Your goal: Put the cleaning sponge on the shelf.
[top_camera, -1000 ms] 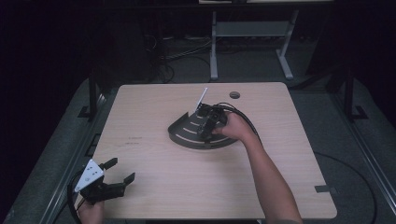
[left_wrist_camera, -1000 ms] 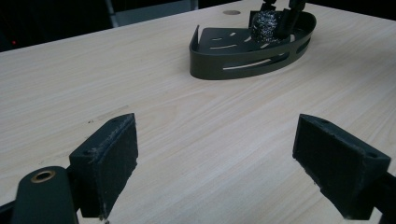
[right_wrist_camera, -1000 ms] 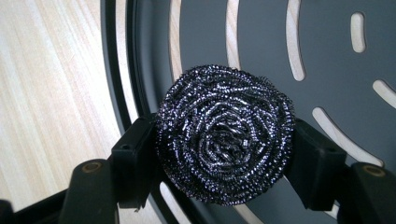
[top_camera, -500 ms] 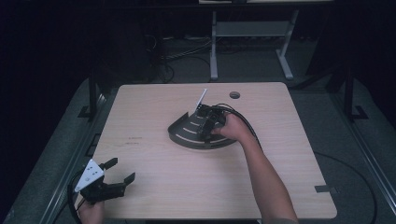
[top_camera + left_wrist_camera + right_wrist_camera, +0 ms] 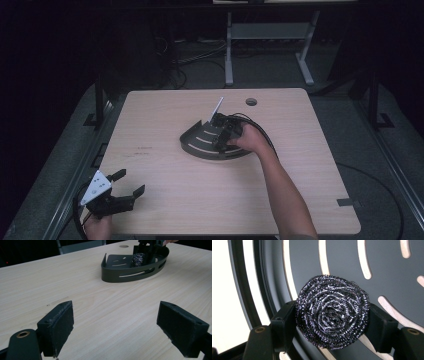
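At the near left corner of the worktop (image 5: 165, 200), the left tongs (image 5: 131, 184) rest low over the wood in the person's left hand (image 5: 97, 227), pointing across the board toward the middle. Their two black jaws stand wide apart with nothing between them; in the left gripper view only bare pale wood lies between the padded faces. A grey three-cornered plate sits on top of this tool.

Farther in, near the middle of the worktop, lies a dark curved caddy (image 5: 200, 145) with long slots cut through its floor and wall. The right hand (image 5: 252, 141) reaches in from the near right, holding the right tongs (image 5: 220, 142) down inside the caddy. In the right gripper view a steel wool scourer (image 5: 332, 311), a round coil of shiny wire, sits between the two jaws, which press on its flanks just above the slotted floor. Those jaws have just been easing apart a little, yet the scourer is clamped between them.

Just behind the caddy a white strip (image 5: 217, 107) stands tilted. Beyond it, a round hole (image 5: 251, 102) marks the far side of the worktop.
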{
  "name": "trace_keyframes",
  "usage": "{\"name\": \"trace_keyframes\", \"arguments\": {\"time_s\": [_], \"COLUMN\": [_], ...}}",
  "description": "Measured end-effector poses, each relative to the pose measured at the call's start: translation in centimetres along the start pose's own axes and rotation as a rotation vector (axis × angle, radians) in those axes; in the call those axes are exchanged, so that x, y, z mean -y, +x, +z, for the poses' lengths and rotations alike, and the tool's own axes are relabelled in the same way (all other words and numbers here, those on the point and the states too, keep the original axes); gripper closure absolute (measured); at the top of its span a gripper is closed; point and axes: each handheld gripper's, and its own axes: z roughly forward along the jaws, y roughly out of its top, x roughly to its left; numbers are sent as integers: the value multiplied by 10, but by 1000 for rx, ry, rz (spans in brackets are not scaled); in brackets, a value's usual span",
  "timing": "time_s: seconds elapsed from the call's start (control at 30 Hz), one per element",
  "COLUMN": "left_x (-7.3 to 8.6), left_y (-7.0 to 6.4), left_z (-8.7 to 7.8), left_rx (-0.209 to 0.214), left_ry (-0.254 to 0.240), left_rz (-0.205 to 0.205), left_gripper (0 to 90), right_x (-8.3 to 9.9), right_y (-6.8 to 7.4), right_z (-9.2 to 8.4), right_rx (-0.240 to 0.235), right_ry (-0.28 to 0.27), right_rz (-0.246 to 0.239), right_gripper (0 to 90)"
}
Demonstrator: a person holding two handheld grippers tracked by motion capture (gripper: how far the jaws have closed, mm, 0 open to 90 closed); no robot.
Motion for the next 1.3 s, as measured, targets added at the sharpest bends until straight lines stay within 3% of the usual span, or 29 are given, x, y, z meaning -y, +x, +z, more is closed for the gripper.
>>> {"name": "trace_keyframes", "arguments": {"time_s": [0.5,1.3], "left_x": [0,1], "left_y": [0,0], "left_z": [1,0], "left_rx": [-1,-2], "left_ry": [3,0], "left_rz": [-5,-4], "left_gripper": [135,135], "right_x": [2,7], "right_y": [1,6], "right_z": [-11,-31], "right_rx": [9,18], "right_ry": [-32,-59], "right_rz": [7,3], "right_gripper": [232,192]}}
